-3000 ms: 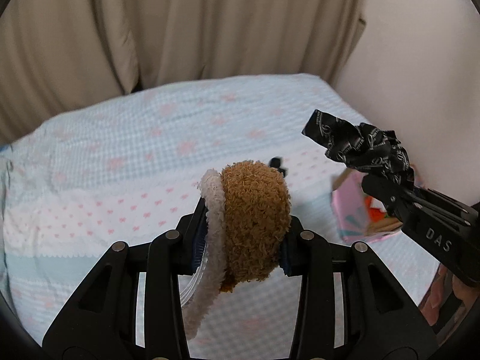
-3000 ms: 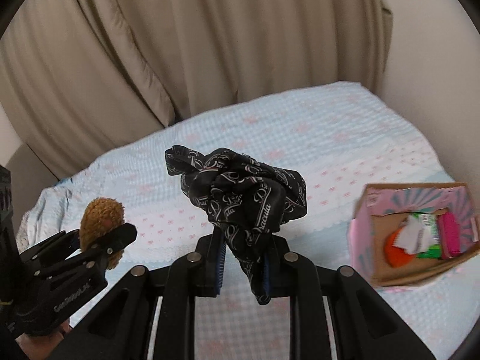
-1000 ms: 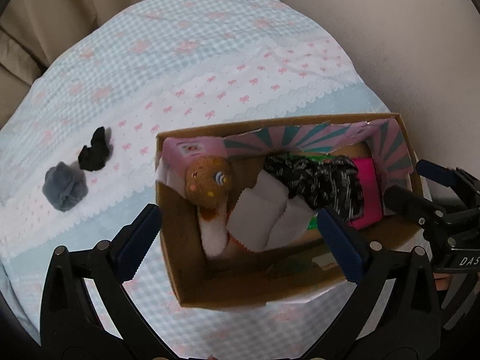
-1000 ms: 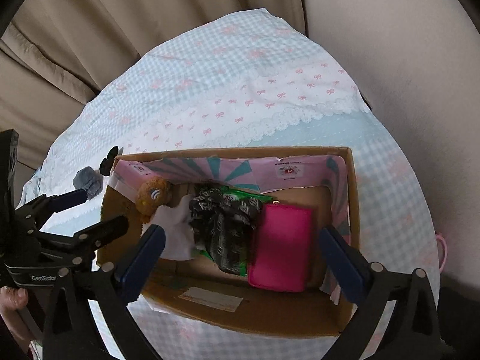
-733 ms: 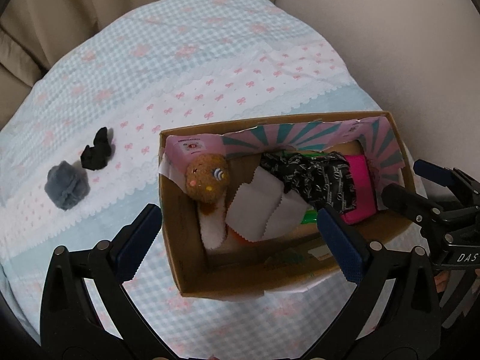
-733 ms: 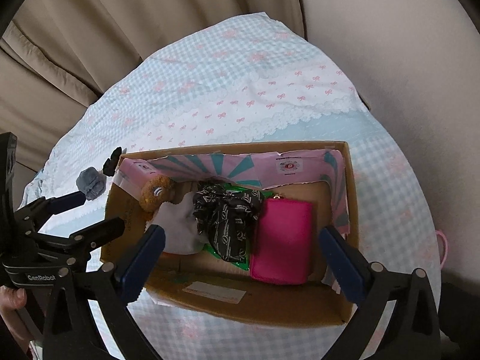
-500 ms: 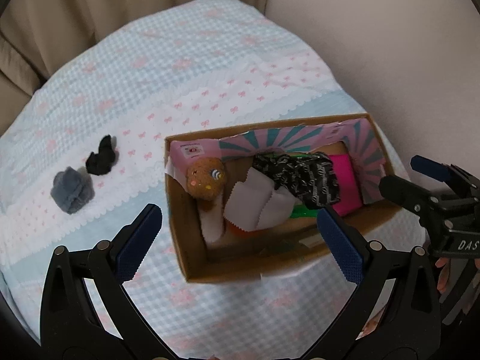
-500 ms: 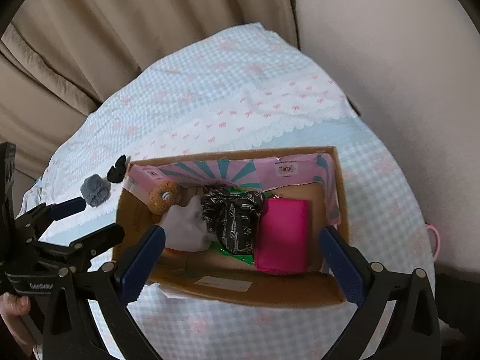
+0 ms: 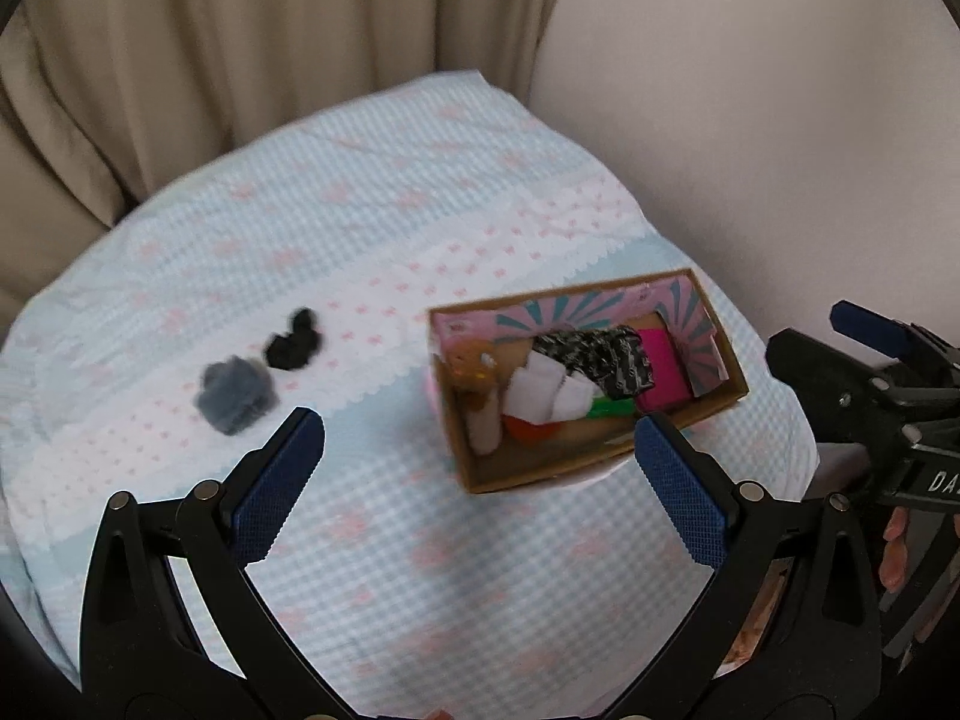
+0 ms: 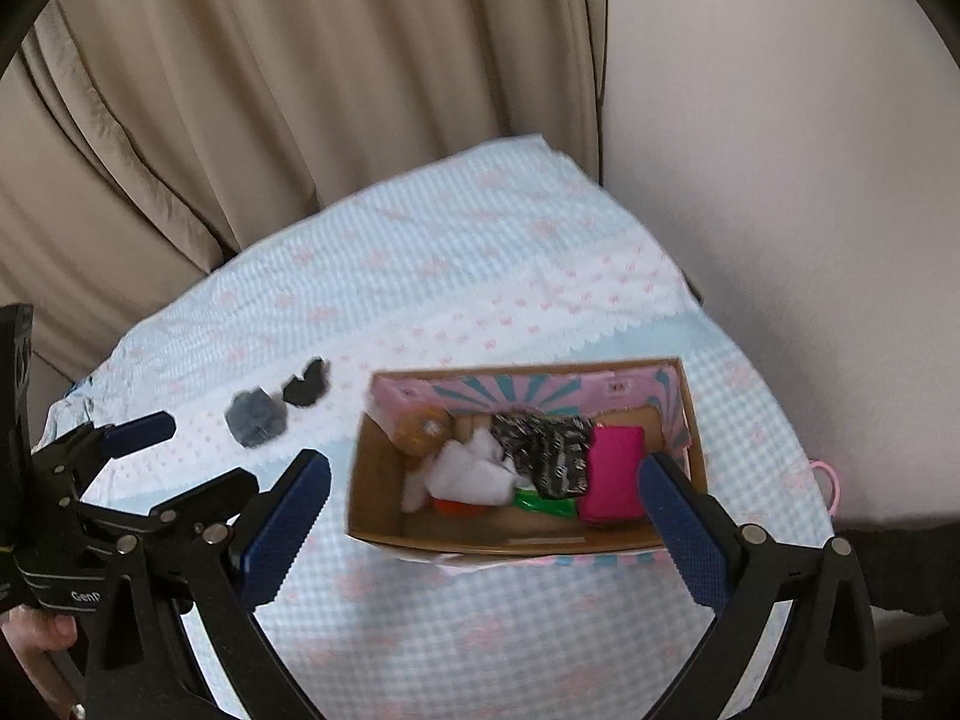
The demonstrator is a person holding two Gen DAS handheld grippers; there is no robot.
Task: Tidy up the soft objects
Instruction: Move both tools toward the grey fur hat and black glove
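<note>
A cardboard box point(image 9: 480, 474) point(image 10: 372, 480) with a pink lining stands on the bed. In it lie a brown plush toy point(image 9: 471, 360) point(image 10: 420, 429), a black patterned scarf point(image 9: 606, 354) point(image 10: 549, 450), a white cloth point(image 9: 543, 390) point(image 10: 468, 471) and a pink pouch point(image 9: 660, 369) point(image 10: 615, 474). A grey soft ball point(image 9: 234, 393) point(image 10: 255, 411) and a small black cloth point(image 9: 294, 345) point(image 10: 306, 387) lie on the bed left of the box. My left gripper point(image 9: 480, 480) is open and empty, above the bed. My right gripper point(image 10: 486, 528) is open and empty, above the box's near side.
The bed cover point(image 9: 420, 570) point(image 10: 480, 630) is light blue with pink bows. Beige curtains point(image 9: 240, 60) point(image 10: 270, 90) hang behind it and a wall point(image 9: 750, 90) runs along its right. The right gripper shows in the left wrist view point(image 9: 888, 384).
Both grippers have let go of the plush toy and the scarf, which now lie in the box. Both have pulled up and back from the box over the last second.
</note>
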